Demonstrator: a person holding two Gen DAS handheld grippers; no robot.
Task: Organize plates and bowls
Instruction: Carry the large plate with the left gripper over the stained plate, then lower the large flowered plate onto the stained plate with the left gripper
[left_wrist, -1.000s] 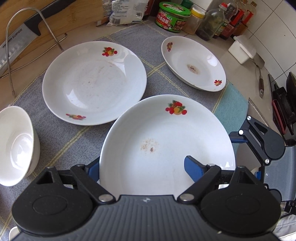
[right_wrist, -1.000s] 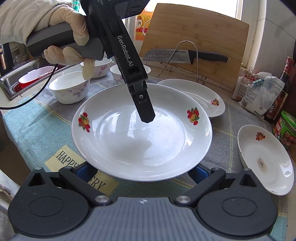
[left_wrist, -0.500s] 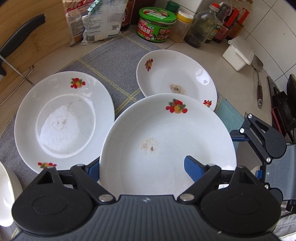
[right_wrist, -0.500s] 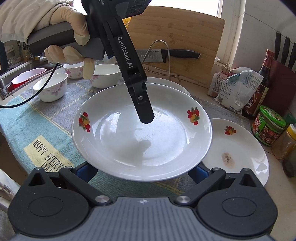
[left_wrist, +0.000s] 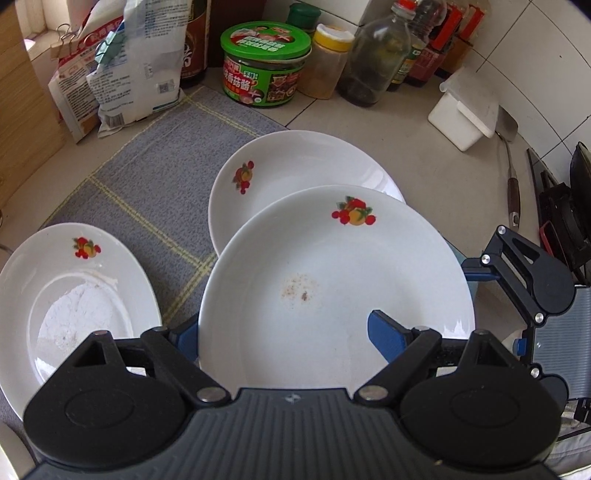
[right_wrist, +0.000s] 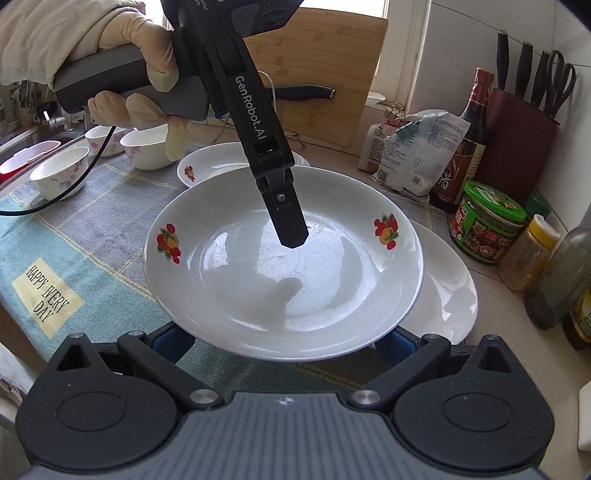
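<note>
A white plate with fruit prints (left_wrist: 332, 280) (right_wrist: 280, 280) hangs in the air, held from two sides. My left gripper (left_wrist: 284, 334) is shut on its near rim, one finger (right_wrist: 288, 221) over the inside and the other beneath. My right gripper (right_wrist: 282, 339) (left_wrist: 524, 288) stands wide under the opposite rim, and the plate hides its fingertips. Directly below lies a second fruit plate (left_wrist: 295, 166) (right_wrist: 443, 295), partly covered. A third plate (left_wrist: 74, 295) (right_wrist: 214, 162) lies further left on the mat. Three flowered bowls (right_wrist: 59, 173) (right_wrist: 147, 147) (right_wrist: 103, 136) stand at the far left.
A green-lidded jar (left_wrist: 266, 62), bottles (left_wrist: 373, 59) and clipped bags (left_wrist: 122, 70) line the wall beyond the plates. A white box (left_wrist: 465, 114) and a spatula (left_wrist: 511, 173) lie to the right. A cutting board with a knife (right_wrist: 303, 92) and a knife block (right_wrist: 524, 129) stand behind.
Both grippers carried the plate sideways toward the jars; it now hangs over the plate nearest them. The bowl left the left wrist view. Neither grip changed.
</note>
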